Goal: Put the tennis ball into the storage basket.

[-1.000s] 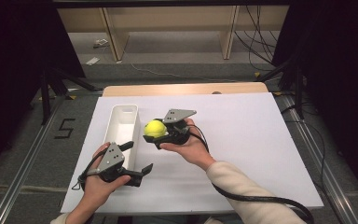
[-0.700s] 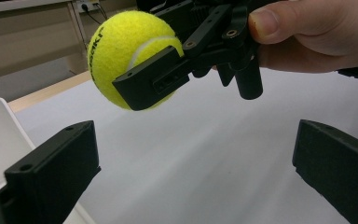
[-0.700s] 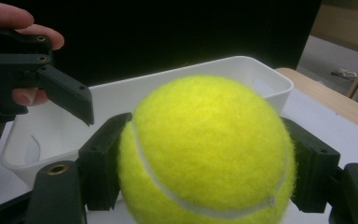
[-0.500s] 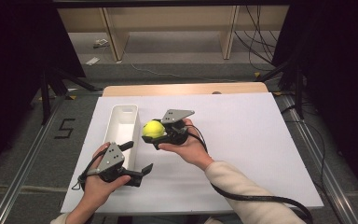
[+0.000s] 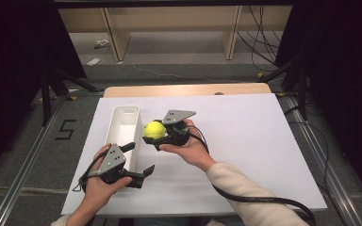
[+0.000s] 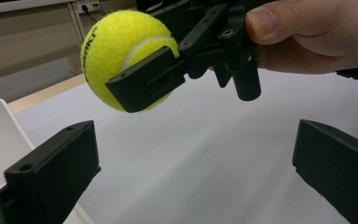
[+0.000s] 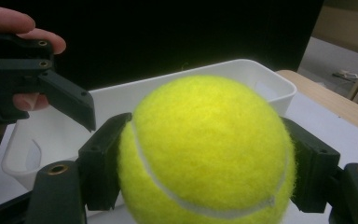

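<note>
White counter (image 5: 245, 141) with a wooden strip along its far edge; dark surroundings, shelving beyond. Long white plastic bin (image 5: 125, 123) sits left of centre, lengthwise away from the person. Right hand-held gripper (image 5: 156, 135) pinches a yellow tennis ball (image 5: 154, 130) between its jaws, held just above the counter, right beside the bin's right wall. Left hand-held gripper (image 5: 140, 160) rests low at the bin's near end, jaws spread wide apart, nothing between them. Black cable (image 5: 264, 200) trails off past the right sleeve.
</note>
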A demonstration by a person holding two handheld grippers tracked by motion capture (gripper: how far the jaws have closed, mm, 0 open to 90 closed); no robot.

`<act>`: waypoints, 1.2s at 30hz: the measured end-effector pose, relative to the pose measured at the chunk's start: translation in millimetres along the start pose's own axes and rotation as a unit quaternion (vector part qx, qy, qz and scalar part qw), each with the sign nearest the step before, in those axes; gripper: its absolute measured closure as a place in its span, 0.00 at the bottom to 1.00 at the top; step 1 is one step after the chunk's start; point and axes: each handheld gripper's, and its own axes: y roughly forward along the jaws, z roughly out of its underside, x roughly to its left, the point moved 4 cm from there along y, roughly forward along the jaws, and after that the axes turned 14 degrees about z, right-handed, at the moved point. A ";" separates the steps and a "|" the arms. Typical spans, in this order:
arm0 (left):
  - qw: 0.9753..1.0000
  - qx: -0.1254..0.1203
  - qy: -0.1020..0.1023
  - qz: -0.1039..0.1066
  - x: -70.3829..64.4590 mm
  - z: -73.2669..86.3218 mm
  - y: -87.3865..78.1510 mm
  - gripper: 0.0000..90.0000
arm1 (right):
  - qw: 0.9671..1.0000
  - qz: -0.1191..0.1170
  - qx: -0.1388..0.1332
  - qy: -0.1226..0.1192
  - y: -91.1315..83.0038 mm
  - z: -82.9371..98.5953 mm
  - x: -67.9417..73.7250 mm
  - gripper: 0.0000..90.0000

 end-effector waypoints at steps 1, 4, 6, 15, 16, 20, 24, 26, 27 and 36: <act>1.000 0.000 0.001 0.000 0.1 -0.1 -0.1 0.00 | 1.000 0.000 0.000 -0.001 -0.1 -0.5 -0.2 0.30; 1.000 0.000 0.000 0.000 0.1 -0.1 0.1 0.00 | 1.000 0.000 -0.003 -0.001 0.8 -2.1 0.4 0.30; 1.000 0.000 -0.001 0.000 0.2 -0.1 0.3 0.00 | 1.000 -0.001 -0.001 -0.003 1.5 -2.0 1.3 0.30; 1.000 -0.001 0.000 0.001 -0.2 -0.6 -0.1 0.00 | 1.000 0.000 0.001 -0.003 1.9 -3.5 1.4 0.30; 1.000 -0.001 0.000 0.001 -0.2 -0.6 0.1 0.00 | 1.000 0.000 0.001 -0.003 1.9 -3.7 1.4 0.30; 1.000 0.000 0.000 0.001 -0.6 -0.7 0.4 0.00 | 1.000 0.000 0.001 -0.004 2.5 -5.4 1.7 0.30; 1.000 0.000 -0.008 0.004 -1.8 -0.2 0.2 0.00 | 1.000 0.000 0.003 -0.009 2.5 -8.3 1.8 0.30; 1.000 -0.001 -0.009 0.004 -1.9 -0.3 0.0 0.00 | 1.000 0.000 0.002 -0.013 2.6 -9.5 1.5 0.30; 1.000 -0.001 -0.010 0.004 -2.1 -0.2 0.1 0.00 | 1.000 0.000 0.001 -0.013 3.0 -9.9 1.5 0.30; 1.000 0.003 -0.002 0.002 -1.4 -0.5 0.2 0.00 | 1.000 -0.003 0.007 -0.012 6.4 -10.3 2.5 0.30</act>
